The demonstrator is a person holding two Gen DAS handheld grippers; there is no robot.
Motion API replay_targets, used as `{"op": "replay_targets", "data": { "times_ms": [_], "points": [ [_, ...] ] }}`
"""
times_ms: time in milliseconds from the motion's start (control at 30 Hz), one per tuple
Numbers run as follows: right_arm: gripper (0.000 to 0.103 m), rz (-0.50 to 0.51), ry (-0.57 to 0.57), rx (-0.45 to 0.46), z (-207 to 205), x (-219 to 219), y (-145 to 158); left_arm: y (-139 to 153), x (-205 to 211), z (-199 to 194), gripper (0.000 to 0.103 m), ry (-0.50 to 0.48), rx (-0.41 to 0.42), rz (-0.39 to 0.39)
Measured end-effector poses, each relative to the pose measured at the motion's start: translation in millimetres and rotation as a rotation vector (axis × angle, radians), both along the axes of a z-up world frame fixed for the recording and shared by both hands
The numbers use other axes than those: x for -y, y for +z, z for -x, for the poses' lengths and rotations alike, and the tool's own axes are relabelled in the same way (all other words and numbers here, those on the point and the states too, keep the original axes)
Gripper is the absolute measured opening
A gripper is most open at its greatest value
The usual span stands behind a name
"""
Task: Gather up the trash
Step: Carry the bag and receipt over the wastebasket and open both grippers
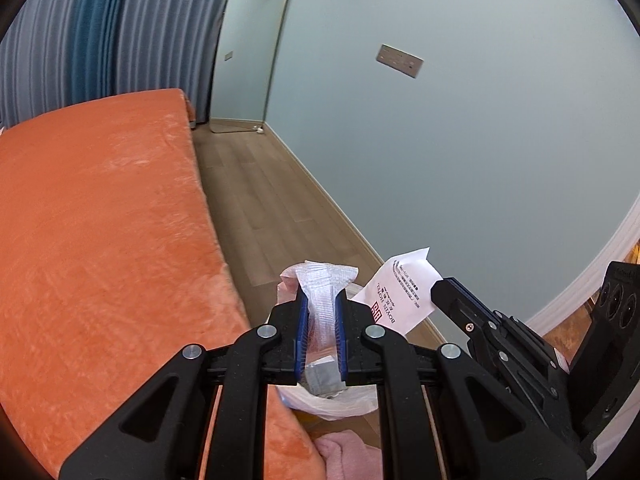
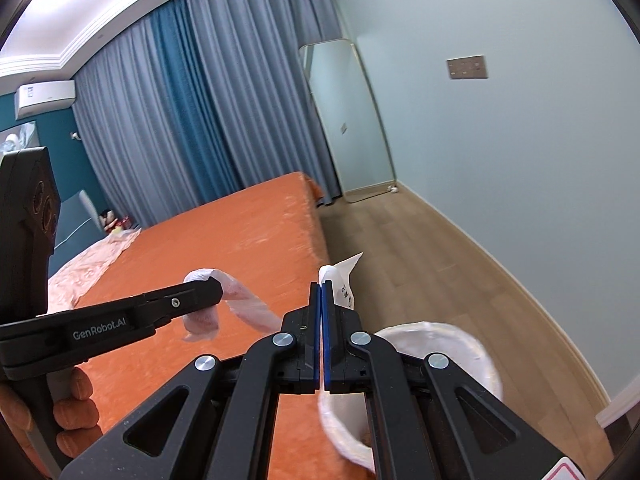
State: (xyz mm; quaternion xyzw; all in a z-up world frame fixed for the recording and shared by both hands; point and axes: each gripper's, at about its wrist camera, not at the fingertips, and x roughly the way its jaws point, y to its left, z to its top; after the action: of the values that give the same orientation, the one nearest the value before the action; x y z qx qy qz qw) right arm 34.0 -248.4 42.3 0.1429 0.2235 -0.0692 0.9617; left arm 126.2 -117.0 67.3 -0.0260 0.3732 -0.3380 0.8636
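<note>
The left claw [image 1: 320,300] is clamped on a crumpled clear plastic wrapper [image 1: 322,280], which sticks up past the blue pads and fans out above the tips. Lower between the same pads sits a small grey block [image 1: 324,376]; whether it belongs to the wrapper I cannot tell. Just to the right of that claw, the right claw [image 1: 438,286] reaches in from the side, pinching a white paper slip [image 1: 404,288] printed with dark text and a red mark.

Seen from the right claw's [image 2: 322,280] own camera, its blue pads are pressed together with only a hairline between them, and the white paper slip [image 2: 342,276] pokes out above and to the right of the tips. Off to its left, the left claw [image 2: 216,290] holds the plastic wrapper [image 2: 240,304], which drapes down from its tip; a hand [image 2: 68,408] grips that tool's handle at the lower left.

Below and to the right of the right claw is a bin lined with a white bag [image 2: 472,344], its mouth open. Both claws hang over the edge of a bed with an orange cover [image 1: 100,240]. Ahead of them a wooden floor [image 1: 260,200] runs along a pale green wall [image 1: 480,140] to a leaning mirror [image 1: 248,52] and grey-blue curtains [image 2: 180,100].
</note>
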Motion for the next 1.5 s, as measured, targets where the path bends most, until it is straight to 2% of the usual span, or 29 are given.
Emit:
{"op": "replay_targets", "data": {
  "times_ms": [433,533,633,733,1067,1133,1200,1267,1333,1500],
  "points": [
    [0.001,-0.006,-0.076,-0.022,12,27,-13,-7,58,8,0.011,-0.094,-0.013,-0.022],
    [0.002,-0.005,-0.082,-0.032,12,29,-17,-11,64,7,0.016,-0.104,-0.015,-0.018],
    [0.012,-0.015,-0.096,-0.037,13,31,-20,-12,65,6,0.062,-0.042,0.012,-0.028],
    [0.014,-0.009,-0.103,-0.043,12,32,-20,-13,64,5,0.062,-0.028,0.025,-0.034],
    [0.039,-0.011,-0.105,-0.047,20,25,-17,-14,46,7,0.063,0.029,0.034,-0.058],
    [0.041,0.001,-0.108,-0.053,22,21,-14,-12,40,10,0.064,0.039,0.047,-0.065],
    [0.043,0.020,-0.110,-0.063,26,15,-12,-10,31,15,0.065,0.056,0.061,-0.076],
    [0.055,0.030,-0.113,-0.068,29,9,-9,-9,22,19,0.067,0.080,0.068,-0.091],
    [0.061,0.043,-0.119,-0.070,35,1,-6,-9,11,23,0.069,0.101,0.068,-0.093],
    [0.069,0.085,-0.116,-0.088,46,-21,-3,-9,-19,36,0.072,0.171,0.079,-0.126]
  ]
}}
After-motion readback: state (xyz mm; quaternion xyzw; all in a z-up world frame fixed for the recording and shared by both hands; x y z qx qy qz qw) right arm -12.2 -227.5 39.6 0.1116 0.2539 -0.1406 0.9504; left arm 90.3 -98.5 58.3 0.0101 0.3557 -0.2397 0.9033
